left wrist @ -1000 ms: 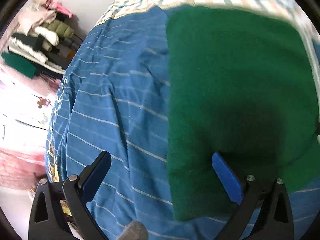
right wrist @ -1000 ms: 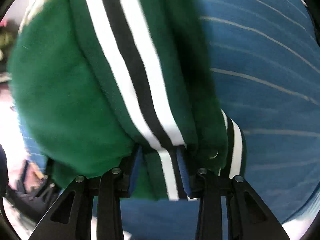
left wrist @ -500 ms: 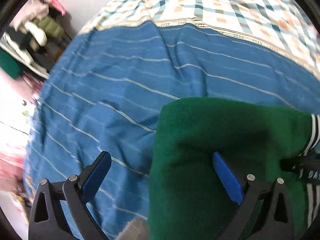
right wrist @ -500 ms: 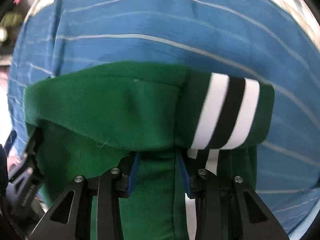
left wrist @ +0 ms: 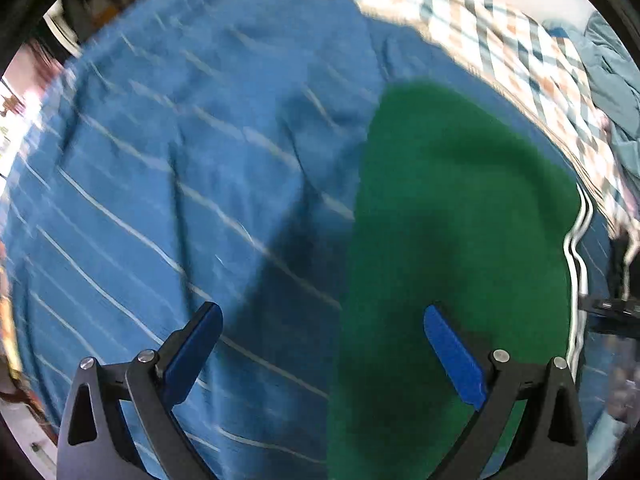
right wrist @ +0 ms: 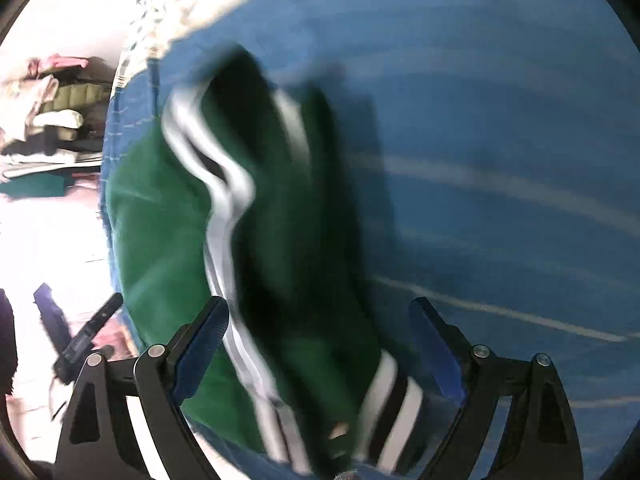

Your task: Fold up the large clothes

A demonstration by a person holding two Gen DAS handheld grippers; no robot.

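A green garment point(left wrist: 460, 240) with white and black stripes lies folded on a blue striped bed cover point(left wrist: 180, 200). My left gripper point(left wrist: 320, 348) is open and empty above the garment's left edge, its right finger over the green cloth. In the right wrist view the garment point(right wrist: 160, 220) is bunched, its striped trim point(right wrist: 224, 184) wavy and blurred. My right gripper point(right wrist: 320, 344) is open, with the garment's striped end lying between and below its fingers.
A checked sheet point(left wrist: 520, 52) covers the far end of the bed, with a grey-blue cloth point(left wrist: 612, 80) at the far right. A rack of piled clothes point(right wrist: 52, 96) stands beyond the bed's left edge. The floor point(right wrist: 52, 240) lies left of the bed.
My right gripper has opened and let go of the green garment, which has dropped onto the bed. My left gripper stayed open and swung over the bed.
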